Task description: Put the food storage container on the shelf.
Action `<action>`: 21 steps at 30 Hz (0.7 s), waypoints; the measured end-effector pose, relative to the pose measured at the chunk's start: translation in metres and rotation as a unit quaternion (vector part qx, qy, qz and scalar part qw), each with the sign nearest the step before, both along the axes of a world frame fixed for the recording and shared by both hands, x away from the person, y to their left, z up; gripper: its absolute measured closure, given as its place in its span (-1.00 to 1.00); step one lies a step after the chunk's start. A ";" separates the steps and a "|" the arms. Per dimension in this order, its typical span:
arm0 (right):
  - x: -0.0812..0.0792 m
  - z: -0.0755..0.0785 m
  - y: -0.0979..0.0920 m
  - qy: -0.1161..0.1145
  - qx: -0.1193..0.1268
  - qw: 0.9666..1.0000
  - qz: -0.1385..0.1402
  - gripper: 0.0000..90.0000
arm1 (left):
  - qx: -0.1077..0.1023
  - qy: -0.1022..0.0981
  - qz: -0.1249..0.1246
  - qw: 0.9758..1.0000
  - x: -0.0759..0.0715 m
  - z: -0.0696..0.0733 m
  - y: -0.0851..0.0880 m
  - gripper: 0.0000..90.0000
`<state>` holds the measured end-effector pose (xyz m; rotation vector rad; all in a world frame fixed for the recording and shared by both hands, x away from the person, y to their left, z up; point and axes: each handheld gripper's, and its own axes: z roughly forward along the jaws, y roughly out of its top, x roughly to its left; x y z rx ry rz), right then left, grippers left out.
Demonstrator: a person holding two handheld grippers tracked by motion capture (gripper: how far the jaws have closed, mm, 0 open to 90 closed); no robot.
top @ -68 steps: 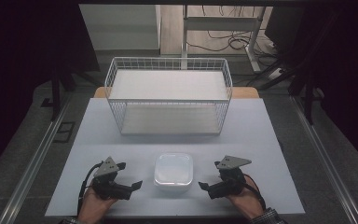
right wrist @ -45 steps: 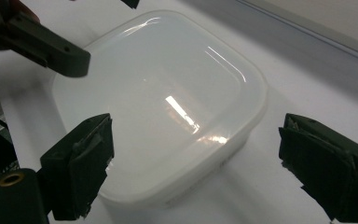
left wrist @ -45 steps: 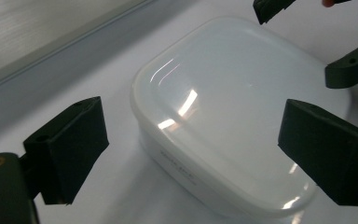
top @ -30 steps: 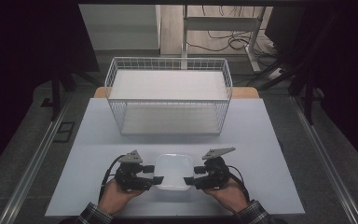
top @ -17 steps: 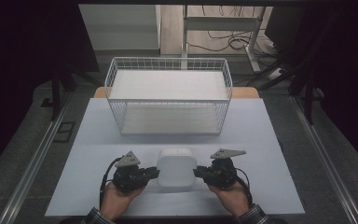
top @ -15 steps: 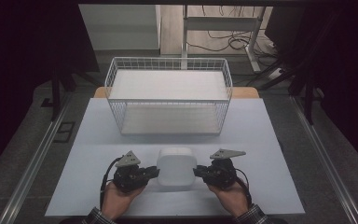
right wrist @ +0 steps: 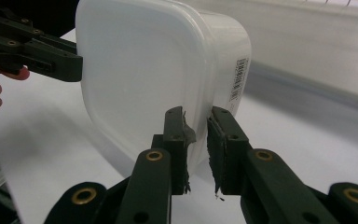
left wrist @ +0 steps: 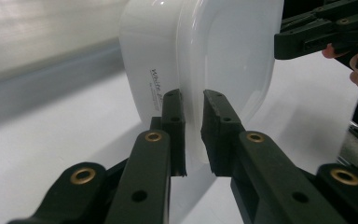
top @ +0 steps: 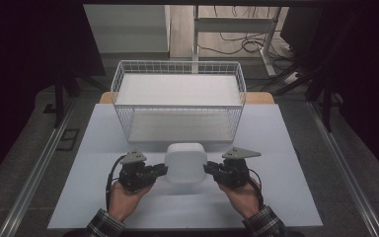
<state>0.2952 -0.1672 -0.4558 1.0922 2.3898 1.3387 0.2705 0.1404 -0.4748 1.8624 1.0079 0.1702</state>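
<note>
Pinching opposite rims, left gripper (top: 162, 171) and right gripper (top: 208, 169) each clamp white plastic container (top: 186, 162), lifted on edge at lower centre of high view. Likely light, thin-walled, slick; rim best hold. Right gripper view adds barcode label (right wrist: 237, 80). Farther up: wire basket (top: 178, 98).
</note>
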 end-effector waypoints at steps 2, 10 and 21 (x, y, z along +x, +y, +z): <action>0.007 0.002 0.002 -0.004 -0.001 1.000 -0.002 0.71 | 0.000 -0.004 0.006 1.000 0.009 0.002 0.001 0.78; 0.040 0.008 0.011 -0.016 0.001 1.000 -0.014 0.71 | -0.004 -0.007 0.013 1.000 0.042 0.009 0.007 0.77; 0.083 0.003 0.021 -0.015 0.001 0.999 -0.035 0.69 | -0.002 -0.005 0.026 1.000 0.086 0.009 0.010 0.77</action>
